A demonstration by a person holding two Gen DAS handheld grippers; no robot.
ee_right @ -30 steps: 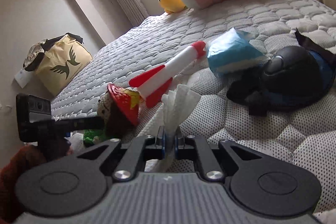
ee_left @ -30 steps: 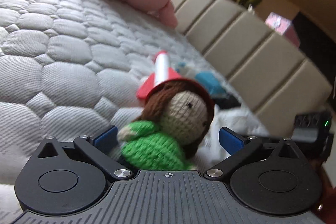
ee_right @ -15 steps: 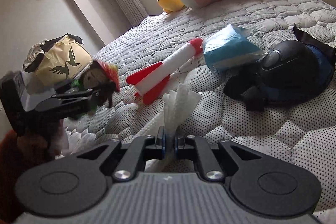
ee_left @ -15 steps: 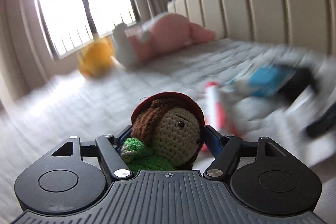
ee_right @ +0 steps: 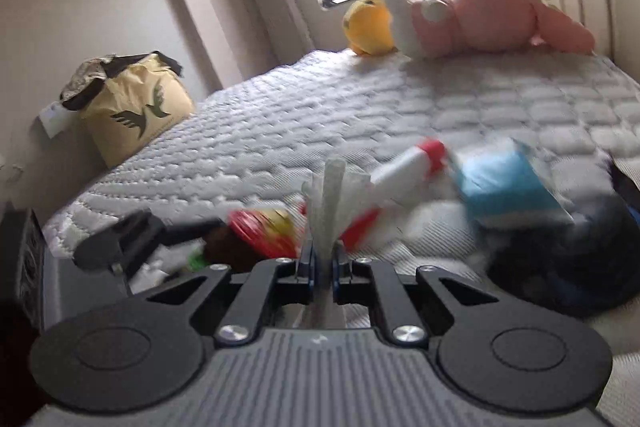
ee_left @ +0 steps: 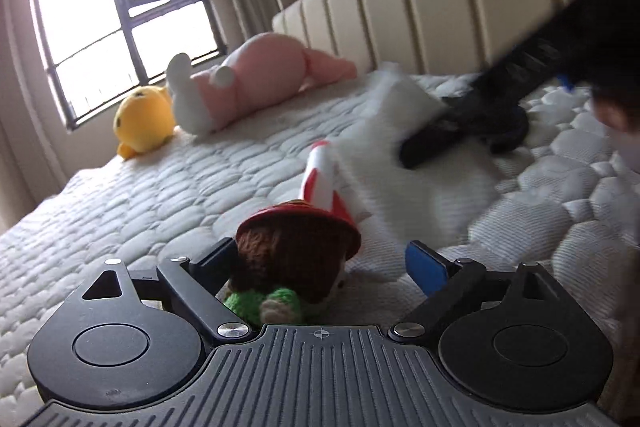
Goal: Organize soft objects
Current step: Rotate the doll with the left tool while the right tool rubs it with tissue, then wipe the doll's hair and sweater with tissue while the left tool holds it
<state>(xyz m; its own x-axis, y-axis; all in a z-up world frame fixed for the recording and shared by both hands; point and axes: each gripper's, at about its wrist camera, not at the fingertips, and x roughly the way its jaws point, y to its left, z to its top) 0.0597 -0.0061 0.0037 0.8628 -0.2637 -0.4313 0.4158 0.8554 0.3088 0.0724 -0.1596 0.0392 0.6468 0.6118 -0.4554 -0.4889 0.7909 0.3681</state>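
Note:
A crocheted doll (ee_left: 296, 255) with a red hat, brown hair and green dress lies on the quilted mattress (ee_left: 160, 195). It sits between the spread fingers of my left gripper (ee_left: 320, 251), which is open, and leans toward the left finger. My right gripper (ee_right: 323, 259) is shut on a white cloth (ee_right: 332, 195) that sticks up from its jaws. In the left wrist view that cloth (ee_left: 400, 155) hangs blurred under the dark right gripper (ee_left: 480, 107). A red and white plush rocket (ee_left: 320, 175) lies just beyond the doll.
A pink plush (ee_left: 260, 79) and a yellow plush (ee_left: 144, 119) rest at the far end by the window. A blue pack (ee_right: 508, 187) and a black rounded object (ee_right: 560, 267) lie right of the rocket. A beige headboard (ee_left: 440, 7) lines one side. A yellow bag (ee_right: 132, 115) stands beside the bed.
My left gripper closed on the doll and lifted it, then came back down to the mattress and opened. The right gripper has moved with the white cloth; its view is blurred.

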